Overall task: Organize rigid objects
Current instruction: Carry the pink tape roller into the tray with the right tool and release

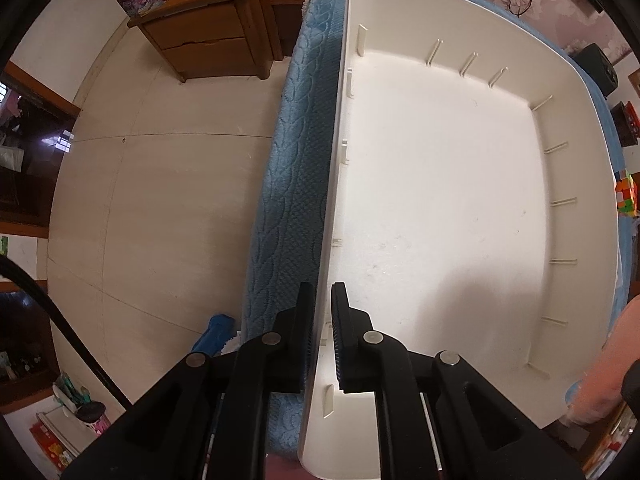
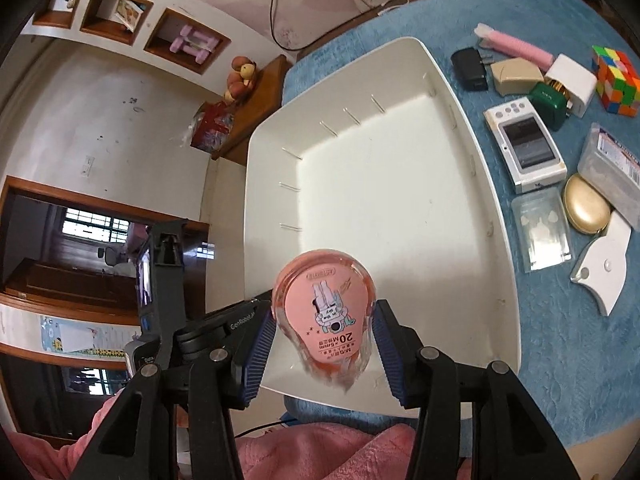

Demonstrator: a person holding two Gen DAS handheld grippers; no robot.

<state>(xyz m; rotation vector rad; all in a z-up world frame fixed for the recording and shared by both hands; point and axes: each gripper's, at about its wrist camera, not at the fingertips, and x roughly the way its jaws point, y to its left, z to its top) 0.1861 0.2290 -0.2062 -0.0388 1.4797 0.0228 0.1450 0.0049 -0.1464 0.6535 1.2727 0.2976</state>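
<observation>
Between the fingers of the right gripper point(image 2: 323, 344), a pink correction tape point(image 2: 323, 318) is grasped, held above the near part of the white tray point(image 2: 496, 184). Left gripper point(image 1: 322, 320) is clenched on the tray's left wall. Right of the tray lie small objects, among them a colourful cube point(image 2: 616, 80).

Blue quilted bed point(image 2: 560, 360) bearing white tray point(image 2: 496, 216), cube point(image 2: 616, 80), scattered small gadgets.
</observation>
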